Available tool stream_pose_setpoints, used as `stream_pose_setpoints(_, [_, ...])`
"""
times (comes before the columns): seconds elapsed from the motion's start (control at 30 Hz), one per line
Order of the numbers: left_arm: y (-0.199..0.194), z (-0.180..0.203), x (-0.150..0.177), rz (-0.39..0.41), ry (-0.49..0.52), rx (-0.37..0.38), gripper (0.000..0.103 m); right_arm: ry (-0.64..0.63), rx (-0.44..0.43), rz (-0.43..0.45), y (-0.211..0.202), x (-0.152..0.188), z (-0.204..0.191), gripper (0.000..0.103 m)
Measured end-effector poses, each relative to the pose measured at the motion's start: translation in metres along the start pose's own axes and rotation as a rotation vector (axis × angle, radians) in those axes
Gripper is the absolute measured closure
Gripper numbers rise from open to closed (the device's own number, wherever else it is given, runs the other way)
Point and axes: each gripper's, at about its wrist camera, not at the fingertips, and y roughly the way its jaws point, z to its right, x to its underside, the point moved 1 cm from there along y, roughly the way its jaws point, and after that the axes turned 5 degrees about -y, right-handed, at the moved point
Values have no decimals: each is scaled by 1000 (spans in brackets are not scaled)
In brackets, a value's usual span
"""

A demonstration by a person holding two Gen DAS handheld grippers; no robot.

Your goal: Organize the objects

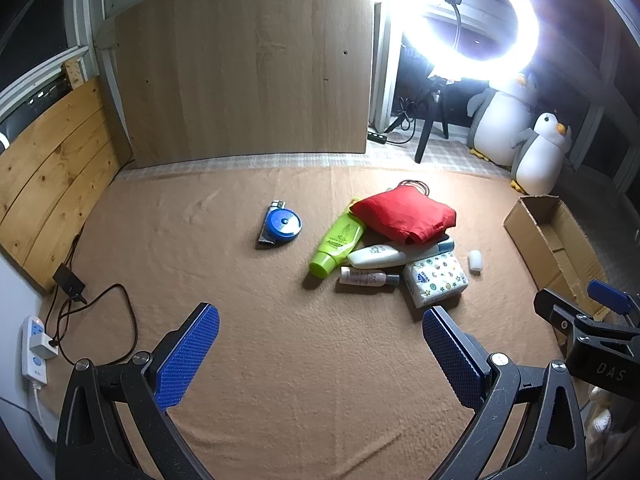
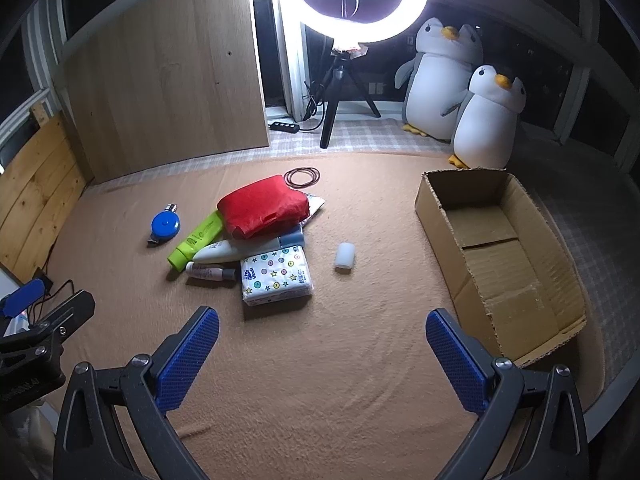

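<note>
Both jaws sets released, wide apart, nothing between them: left gripper [image 1: 320, 354] and right gripper [image 2: 322, 354] hover above the tan blanket [image 2: 320, 380], clear of every item.

Pile sits mid-blanket, ahead of both grippers. Red pouch [image 2: 262, 212] on top, resting over a green tube [image 2: 196, 240] and a white bottle [image 2: 224, 252]. Small bottle with dark cap [image 2: 210, 272] lies just in front of the white bottle. Tissue pack [image 2: 276, 276] with a dot-and-star print touches the pile on its near right side. Coil of thin dark bands [image 2: 302, 177] lies just behind the pouch.

Apart from the pile: blue round tape measure [image 2: 165, 226] to its left, small white cylinder [image 2: 345, 256] lying to its right.

Cardboard box [image 2: 440, 216] stands open on the right, flaps down, interior bare, well apart from the pile. In the left wrist view it shows only at the right edge, behind my right gripper.

Background: ring light [image 2: 416, 0] on tripod, two plush penguins [image 2: 486, 124], wood panel [image 2: 168, 72].
</note>
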Motion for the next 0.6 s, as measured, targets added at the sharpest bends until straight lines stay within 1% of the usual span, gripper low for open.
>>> stream_pose_setpoints(0.6, [29,7,-1,-35,6,-11,0,-6,-32,-41,25,-7,6,1])
